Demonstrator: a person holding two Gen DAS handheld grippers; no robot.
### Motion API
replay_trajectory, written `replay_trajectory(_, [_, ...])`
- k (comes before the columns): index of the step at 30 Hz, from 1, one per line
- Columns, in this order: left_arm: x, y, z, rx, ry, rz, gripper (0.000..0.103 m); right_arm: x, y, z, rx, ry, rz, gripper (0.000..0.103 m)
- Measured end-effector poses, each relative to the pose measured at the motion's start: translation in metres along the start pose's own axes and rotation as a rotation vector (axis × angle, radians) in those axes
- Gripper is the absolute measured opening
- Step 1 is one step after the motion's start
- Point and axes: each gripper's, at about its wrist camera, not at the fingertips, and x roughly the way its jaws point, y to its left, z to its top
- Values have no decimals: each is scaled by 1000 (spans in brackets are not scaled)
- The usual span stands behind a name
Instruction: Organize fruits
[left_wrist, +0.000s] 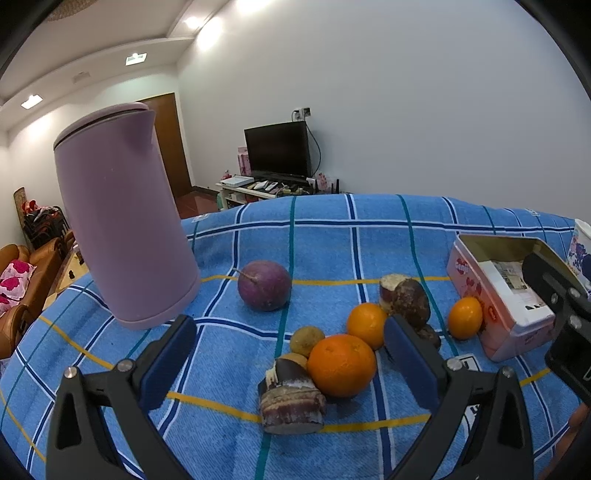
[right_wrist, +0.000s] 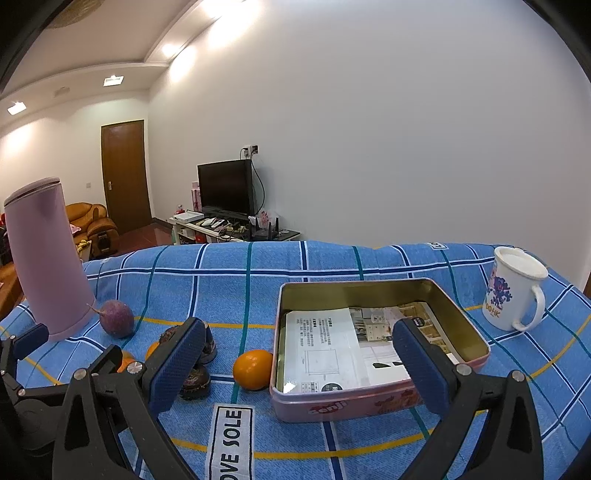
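Note:
Fruits lie on a blue plaid cloth (left_wrist: 332, 236). In the left wrist view, a large orange (left_wrist: 341, 365) sits between the fingers of my open left gripper (left_wrist: 291, 360), which touches nothing. Around it lie a brown cut root piece (left_wrist: 291, 400), a small yellowish fruit (left_wrist: 306, 340), a second orange (left_wrist: 366, 325), a dark knobby piece (left_wrist: 408, 301), a purple round fruit (left_wrist: 264, 290) and a third orange (left_wrist: 465, 318) beside the pink tin (left_wrist: 498, 325). My right gripper (right_wrist: 295, 365) hangs open over the front of the open tin (right_wrist: 373, 404), which holds only paper. The orange (right_wrist: 254, 369) rests against the tin's left wall.
A tall pink kettle (left_wrist: 122, 229) stands at the left on the cloth. A white printed mug (right_wrist: 515, 295) stands right of the tin. Beyond the table's far edge are a TV stand (left_wrist: 277, 155), a door and a brown sofa (left_wrist: 26, 280).

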Motion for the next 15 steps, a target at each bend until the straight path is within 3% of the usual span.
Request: replay_trajectory(15, [0, 4, -1, -3, 3, -3, 103, 0, 0, 0, -2, 2, 0, 102])
